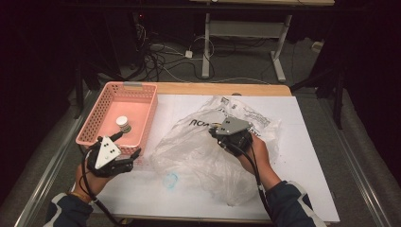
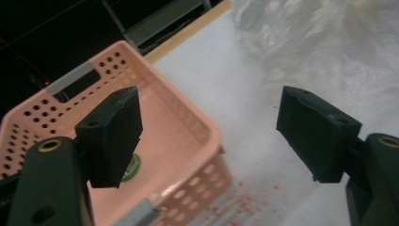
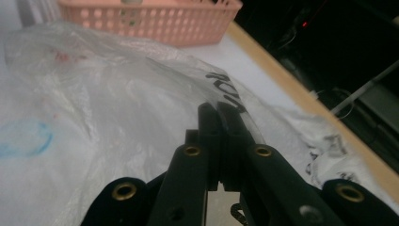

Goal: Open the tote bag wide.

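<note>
pinching a fold of the clear plastic bag (image 1: 208, 151) at mid-bench, the right gripper (image 3: 220, 123) has its fingers clenched. the left gripper (image 2: 209, 136), fingers released, hovers over the near corner of the pink basket (image 1: 94, 120). the high view shows a white-capped jar (image 1: 123, 124) in the basket; the left gripper view hides most of it behind one finger.

A lab: dark curtains, tangled floor cables (image 1: 156, 59), white-topped worktable (image 1: 302, 142).

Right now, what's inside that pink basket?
The pink basket holds one small white-capped jar, standing on its floor. The open left gripper covers part of it from close up, so its label stays unreadable.
</note>
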The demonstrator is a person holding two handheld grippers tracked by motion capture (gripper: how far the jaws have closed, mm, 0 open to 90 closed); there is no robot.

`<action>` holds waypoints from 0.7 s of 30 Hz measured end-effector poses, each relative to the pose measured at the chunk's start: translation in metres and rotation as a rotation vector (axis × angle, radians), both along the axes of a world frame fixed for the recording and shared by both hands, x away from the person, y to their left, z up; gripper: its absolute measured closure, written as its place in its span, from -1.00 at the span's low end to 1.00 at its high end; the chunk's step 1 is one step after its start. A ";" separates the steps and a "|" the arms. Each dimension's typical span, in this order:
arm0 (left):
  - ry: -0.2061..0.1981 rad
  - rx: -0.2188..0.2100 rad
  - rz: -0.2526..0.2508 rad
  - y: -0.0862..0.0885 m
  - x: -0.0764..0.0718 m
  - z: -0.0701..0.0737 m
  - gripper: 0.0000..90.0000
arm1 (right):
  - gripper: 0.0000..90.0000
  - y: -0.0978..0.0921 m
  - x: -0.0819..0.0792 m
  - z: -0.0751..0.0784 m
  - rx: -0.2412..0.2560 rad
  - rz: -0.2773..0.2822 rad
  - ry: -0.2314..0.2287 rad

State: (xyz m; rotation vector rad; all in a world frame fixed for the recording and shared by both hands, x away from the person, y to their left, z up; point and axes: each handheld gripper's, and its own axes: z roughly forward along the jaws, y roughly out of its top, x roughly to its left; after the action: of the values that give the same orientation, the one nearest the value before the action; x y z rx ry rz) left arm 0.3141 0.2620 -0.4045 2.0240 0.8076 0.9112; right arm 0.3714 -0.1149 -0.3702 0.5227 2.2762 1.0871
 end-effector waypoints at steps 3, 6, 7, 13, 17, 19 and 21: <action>0.028 0.010 0.023 0.008 0.019 0.012 -0.51 | 1.00 0.000 -0.001 0.017 0.051 -0.006 -0.042; 0.077 0.004 0.041 0.018 0.043 0.020 -0.51 | 1.00 0.000 -0.002 0.024 0.062 -0.011 -0.065; 0.083 0.018 0.057 0.021 0.051 0.020 -0.51 | 1.00 0.000 -0.003 0.026 0.062 -0.008 -0.077; 0.256 -0.011 0.100 0.035 0.103 0.011 -0.51 | 1.00 -0.001 -0.001 0.025 0.082 -0.021 -0.093; 0.369 0.057 0.150 0.036 0.131 -0.005 -0.51 | 1.00 -0.004 0.001 0.021 0.082 -0.018 -0.078; 0.425 0.079 0.167 0.036 0.143 -0.007 -0.51 | 1.00 -0.006 0.002 0.020 0.087 -0.018 -0.074; 0.439 0.121 0.195 0.035 0.152 -0.009 -0.44 | 1.00 -0.008 0.003 0.019 0.085 -0.016 -0.069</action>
State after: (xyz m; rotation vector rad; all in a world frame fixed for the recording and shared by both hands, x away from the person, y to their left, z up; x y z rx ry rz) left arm 0.4658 0.2971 -0.4132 2.3212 1.2300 0.6349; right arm 0.3743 -0.1226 -0.3513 0.5283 2.1708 1.1805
